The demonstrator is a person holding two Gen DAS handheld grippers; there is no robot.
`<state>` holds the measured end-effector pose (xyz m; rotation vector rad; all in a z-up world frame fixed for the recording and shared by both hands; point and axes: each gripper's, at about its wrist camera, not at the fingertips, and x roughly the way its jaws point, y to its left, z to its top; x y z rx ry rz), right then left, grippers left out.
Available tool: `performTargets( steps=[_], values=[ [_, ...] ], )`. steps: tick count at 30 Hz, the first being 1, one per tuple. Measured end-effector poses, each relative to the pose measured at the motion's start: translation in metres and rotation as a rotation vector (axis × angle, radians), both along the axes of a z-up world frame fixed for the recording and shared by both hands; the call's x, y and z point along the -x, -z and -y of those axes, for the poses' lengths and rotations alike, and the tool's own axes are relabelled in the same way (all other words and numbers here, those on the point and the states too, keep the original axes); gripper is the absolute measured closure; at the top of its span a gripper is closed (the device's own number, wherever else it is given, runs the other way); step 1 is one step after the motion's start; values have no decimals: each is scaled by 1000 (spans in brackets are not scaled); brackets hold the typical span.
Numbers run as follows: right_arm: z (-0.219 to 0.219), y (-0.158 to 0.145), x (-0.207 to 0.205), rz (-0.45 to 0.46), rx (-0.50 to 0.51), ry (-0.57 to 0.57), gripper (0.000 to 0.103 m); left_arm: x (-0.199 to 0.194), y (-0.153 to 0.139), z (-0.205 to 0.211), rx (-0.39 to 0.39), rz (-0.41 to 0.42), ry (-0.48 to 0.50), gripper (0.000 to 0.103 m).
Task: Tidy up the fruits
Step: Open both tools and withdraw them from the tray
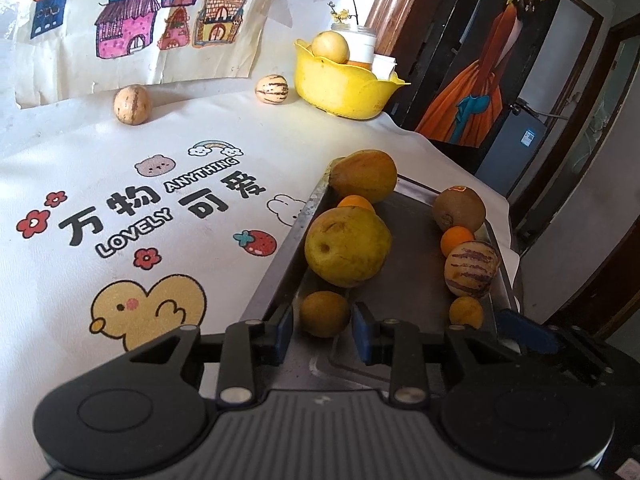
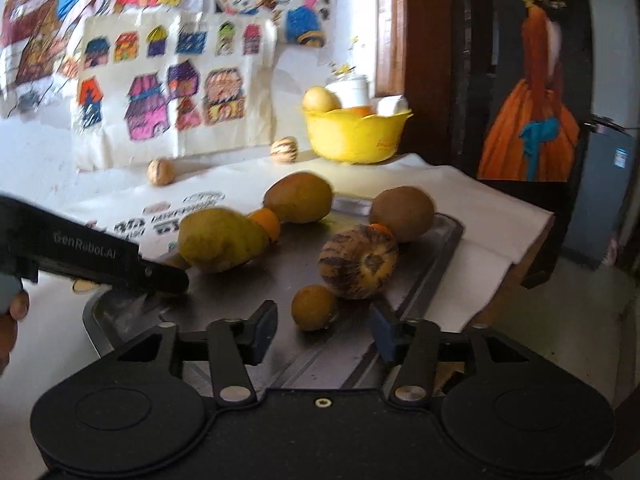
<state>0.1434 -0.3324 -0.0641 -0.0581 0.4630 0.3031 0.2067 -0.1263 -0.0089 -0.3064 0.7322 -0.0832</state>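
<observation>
In the left wrist view, the left claw (image 1: 322,330) fills the lower centre, its blue pads set either side of a small brownish fruit (image 1: 325,314) with slim gaps showing, so nothing is clamped. That fruit lies at the near end of the metal tray (image 1: 404,280) on the bench (image 1: 120,208) (its cloth carries cartoon prints). In the right wrist view, the right claw (image 2: 324,330) stands open and empty, a small round fruit (image 2: 314,306) just beyond its pads. A yellow bowl (image 2: 354,136) sits upper right.
</observation>
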Motion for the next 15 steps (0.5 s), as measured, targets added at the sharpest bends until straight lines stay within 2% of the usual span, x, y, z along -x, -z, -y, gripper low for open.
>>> performTargets(
  steps=[3, 8, 10, 12, 13, 15],
  values=[
    [4, -6, 13, 31, -44, 42, 32, 6, -3, 1, -14, 29, -4, 56],
    [1, -11, 36, 64, -55, 88, 21, 18, -11, 2, -33, 76, -3, 44],
    [-1, -11, 45, 69, -49, 99, 16, 22, -13, -2, -30, 90, -11, 37],
    [-3, -12, 54, 69, -56, 97, 7, 27, -15, -6, -33, 108, -19, 22],
    [-3, -12, 59, 72, -74, 93, 4, 31, -16, -8, -35, 128, -18, 14],
    [-3, -12, 66, 79, -110, 86, 1, 40, -17, -12, -48, 175, -11, 5]
  ],
)
